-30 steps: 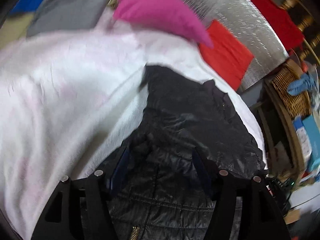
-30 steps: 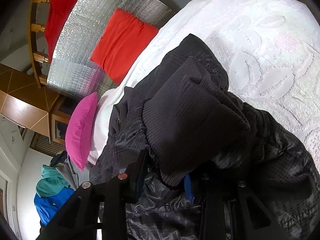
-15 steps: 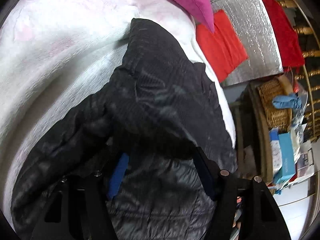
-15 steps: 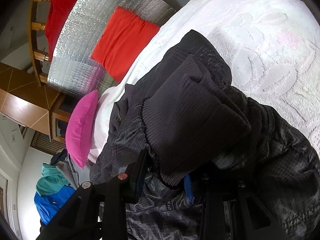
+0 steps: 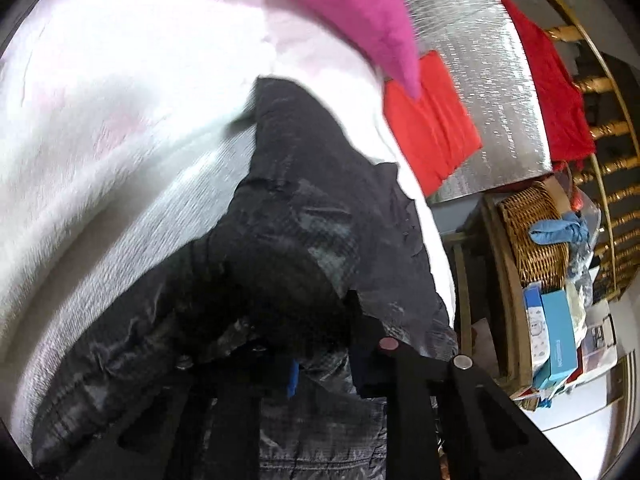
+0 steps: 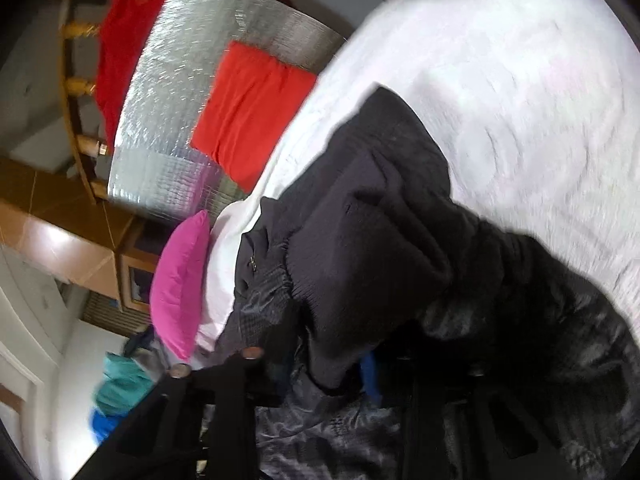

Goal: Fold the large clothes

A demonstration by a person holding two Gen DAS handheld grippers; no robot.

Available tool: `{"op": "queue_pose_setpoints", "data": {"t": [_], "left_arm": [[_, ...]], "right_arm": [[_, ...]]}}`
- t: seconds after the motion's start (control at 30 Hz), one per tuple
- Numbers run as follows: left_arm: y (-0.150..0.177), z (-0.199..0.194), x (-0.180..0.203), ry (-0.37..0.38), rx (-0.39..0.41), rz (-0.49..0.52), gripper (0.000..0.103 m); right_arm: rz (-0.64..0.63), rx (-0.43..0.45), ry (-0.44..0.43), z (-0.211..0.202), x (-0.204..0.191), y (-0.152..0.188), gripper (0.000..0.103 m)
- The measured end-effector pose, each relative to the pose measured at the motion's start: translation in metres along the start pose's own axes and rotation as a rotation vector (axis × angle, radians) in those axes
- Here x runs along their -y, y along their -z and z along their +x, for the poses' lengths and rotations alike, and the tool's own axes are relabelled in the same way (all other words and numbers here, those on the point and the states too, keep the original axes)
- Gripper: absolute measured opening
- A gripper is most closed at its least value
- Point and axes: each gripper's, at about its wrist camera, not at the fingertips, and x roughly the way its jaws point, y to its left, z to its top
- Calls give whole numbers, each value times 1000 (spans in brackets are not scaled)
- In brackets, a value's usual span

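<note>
A black quilted jacket (image 5: 304,184) lies bunched on a white bedspread (image 5: 120,100). My left gripper (image 5: 324,372) sits low on its near part. Its jaws are closing, and a raised fold of the shiny fabric is pinched between the blue pads. In the right wrist view the jacket (image 6: 380,220) shows a ribbed knit band folded over the quilted part. My right gripper (image 6: 328,364) is closing on the lower edge of that knit band, which fills the gap between its fingers. The fingertips of both grippers are partly buried in dark fabric.
A pink pillow (image 5: 352,8) and a flat red cloth (image 5: 432,120) lie past the jacket, by a silver foil mat (image 5: 480,60). Beside the bed stand a wicker basket (image 5: 532,232) and boxes (image 5: 556,344). Blue and teal clothes (image 6: 120,388) are piled beyond the pillow.
My left gripper sank onto the jacket, then its wide jaws drew together on a fold. The right gripper's jaws narrowed on the knit band, and its view swung a little.
</note>
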Motion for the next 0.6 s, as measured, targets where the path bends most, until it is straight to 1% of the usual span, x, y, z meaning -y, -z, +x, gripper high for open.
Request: {"op": "queue_pose_setpoints", "data": {"t": [0.03, 0.07, 0.17, 0.2, 0.23, 0.27, 0.33, 0.37, 0.4, 0.47, 0.53, 0.6], "left_arm": [[-1, -3, 5, 8, 12, 20, 19], [-3, -3, 9, 11, 21, 38, 19], [-6, -8, 20, 3, 56, 102, 18], [-7, -8, 19, -8, 60, 107, 18], [-8, -5, 17, -41, 55, 110, 18], [-8, -1, 15, -71, 43, 107, 18], [-9, 9, 4, -121, 4, 74, 18], [-9, 13, 1, -130, -14, 57, 18], [-10, 15, 0, -131, -22, 50, 18], [-12, 14, -4, -127, -30, 40, 20], [-13, 13, -5, -126, -34, 41, 21], [-13, 11, -8, -135, -45, 37, 25]], "right_arm": [[-30, 23, 1, -5, -6, 0, 23], [-82, 67, -8, -14, -17, 2, 23], [-220, 151, -13, -30, -45, 8, 23], [-262, 156, -1, -31, -51, 11, 23], [-282, 145, 19, -29, -53, 13, 23], [-287, 107, 61, -20, -52, 15, 23], [-241, 28, 122, -4, -40, 17, 23], [-190, -15, 134, 3, -30, 17, 23], [-155, -34, 123, 4, -25, 16, 23], [-95, -44, 79, -2, -20, 12, 24], [-54, -37, 46, -8, -16, 8, 24], [8, -31, 48, -11, -6, 2, 28]]}}
